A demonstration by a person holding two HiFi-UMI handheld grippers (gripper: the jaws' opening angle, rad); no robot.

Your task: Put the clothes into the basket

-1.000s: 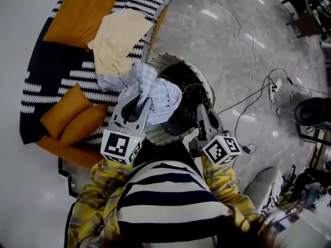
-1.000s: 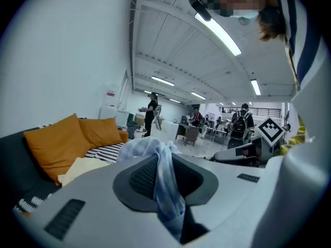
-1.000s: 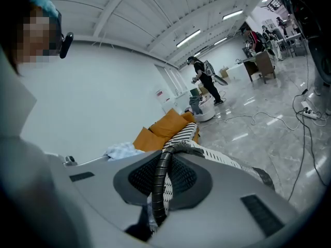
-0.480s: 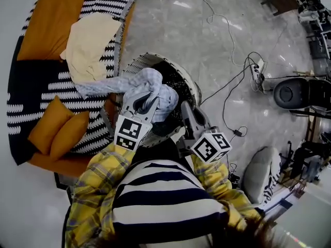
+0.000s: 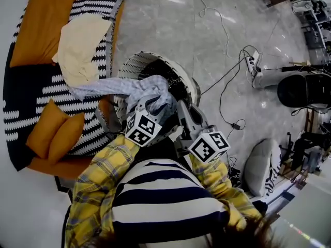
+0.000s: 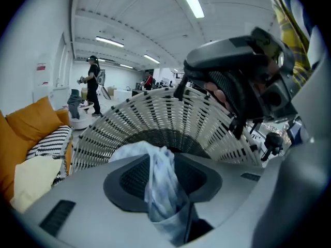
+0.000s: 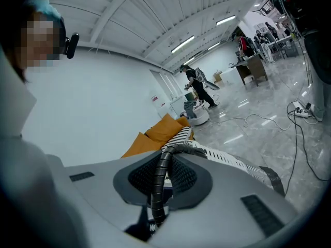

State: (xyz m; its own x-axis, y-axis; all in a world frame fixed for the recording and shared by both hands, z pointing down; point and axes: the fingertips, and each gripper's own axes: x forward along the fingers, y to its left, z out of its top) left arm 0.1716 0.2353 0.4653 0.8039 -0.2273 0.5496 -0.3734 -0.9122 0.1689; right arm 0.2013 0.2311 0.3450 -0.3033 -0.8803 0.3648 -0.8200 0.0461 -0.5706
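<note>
A white wicker basket (image 5: pixel 135 66) (image 6: pixel 170 119) with a dark inside stands on the floor beside the sofa. My left gripper (image 5: pixel 150 102) (image 6: pixel 166 182) reaches over the basket's near rim and its jaws are opening. A light blue garment (image 5: pixel 147 89) (image 6: pixel 161 185) hangs loosely between them, its tail stretching left onto the sofa. My right gripper (image 5: pixel 182 108) (image 7: pixel 161 179) is shut on the basket's black ribbed handle (image 7: pixel 158 182) at the near right rim. A cream garment (image 5: pixel 77 45) lies on the sofa.
The sofa (image 5: pixel 31 94) has a black-and-white striped cover and orange cushions (image 5: pixel 54 133), and fills the left side. Cables (image 5: pixel 227 81) and a power strip (image 5: pixel 253 63) trail over the grey floor to the right. Dark equipment (image 5: pixel 302 89) stands at the far right.
My left gripper has come down and toward the basket's near rim with the blue garment, which now sinks into the basket. The right gripper has stayed on the handle.
</note>
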